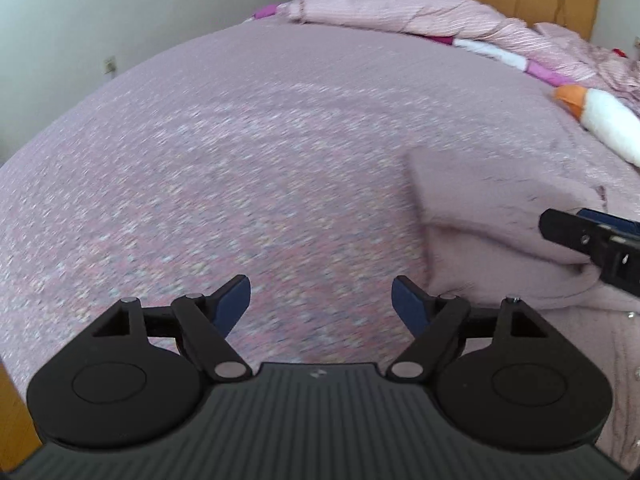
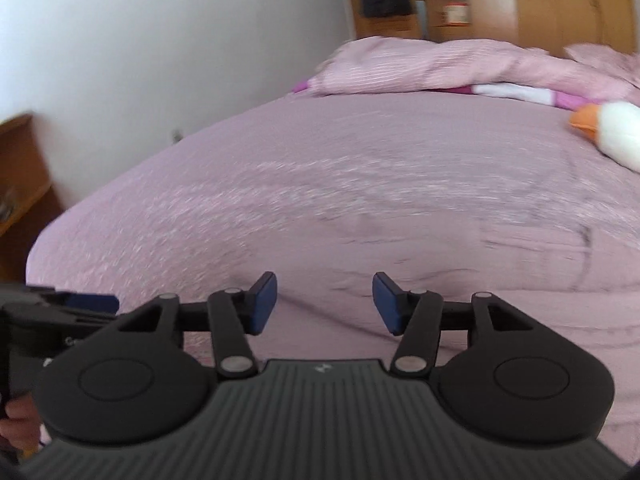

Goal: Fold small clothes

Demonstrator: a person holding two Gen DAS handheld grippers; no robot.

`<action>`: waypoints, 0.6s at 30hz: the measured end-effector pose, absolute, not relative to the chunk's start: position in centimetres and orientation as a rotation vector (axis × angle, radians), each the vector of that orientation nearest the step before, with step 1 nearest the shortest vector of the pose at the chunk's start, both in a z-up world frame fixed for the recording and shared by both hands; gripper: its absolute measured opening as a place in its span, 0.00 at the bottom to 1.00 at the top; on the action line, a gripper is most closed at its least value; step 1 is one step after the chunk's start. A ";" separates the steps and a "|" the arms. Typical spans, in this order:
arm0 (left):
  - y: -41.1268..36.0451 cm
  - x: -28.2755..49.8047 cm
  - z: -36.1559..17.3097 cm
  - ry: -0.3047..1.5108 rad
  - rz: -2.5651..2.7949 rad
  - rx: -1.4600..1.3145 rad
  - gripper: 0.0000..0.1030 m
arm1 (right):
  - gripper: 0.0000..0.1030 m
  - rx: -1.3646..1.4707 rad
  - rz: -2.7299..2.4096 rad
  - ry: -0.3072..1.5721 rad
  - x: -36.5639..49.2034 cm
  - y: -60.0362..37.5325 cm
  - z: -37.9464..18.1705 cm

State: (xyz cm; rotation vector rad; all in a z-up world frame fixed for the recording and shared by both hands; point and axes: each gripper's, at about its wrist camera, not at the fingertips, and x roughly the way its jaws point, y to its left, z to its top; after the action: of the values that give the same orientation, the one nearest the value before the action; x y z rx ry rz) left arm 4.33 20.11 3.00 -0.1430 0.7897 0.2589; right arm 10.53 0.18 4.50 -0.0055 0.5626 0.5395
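While both tools hang over the bed, the left gripper (image 1: pixel 321 304) has its blue-padded fingers (image 1: pixel 234 304) spread wide with nothing between them, only bare pink bedspread (image 1: pixel 240 160) beneath. To its right, close by, lies the small garment (image 1: pixel 492 232), a pale mauve piece partly folded, with one layer lying over another and a crease running across it; its near edge sits just beside the left tool's right finger. At the right edge of that view the right gripper (image 1: pixel 560 226) reaches in over the garment; whether it touches the cloth cannot be told from there.

Seen from its own camera, the right gripper (image 2: pixel 324 304) also stands wide apart and empty, its pads (image 2: pixel 386 304) above the garment (image 2: pixel 460 264), which blurs into the bedspread (image 2: pixel 280 168) of nearly the same colour. At the lower left of this view the left gripper (image 2: pixel 92 302) shows, with a bit of the person's hand (image 2: pixel 18 416) below it.

Far across the bed a rumpled pink quilt (image 1: pixel 400 8) lies along the head end, and a white soft toy with an orange part (image 1: pixel 600 120) rests at the far right. Wooden cupboards (image 2: pixel 560 0) stand behind.
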 end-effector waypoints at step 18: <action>21.3 2.8 2.4 0.786 0.271 -0.169 0.81 | 0.15 -0.130 0.512 0.548 13.1 5.5 2.9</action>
State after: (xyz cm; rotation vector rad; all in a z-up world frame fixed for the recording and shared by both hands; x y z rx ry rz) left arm 2.85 21.34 2.43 -0.1695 0.7858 0.2708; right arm 13.07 5.55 2.94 -0.1297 0.5480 0.5123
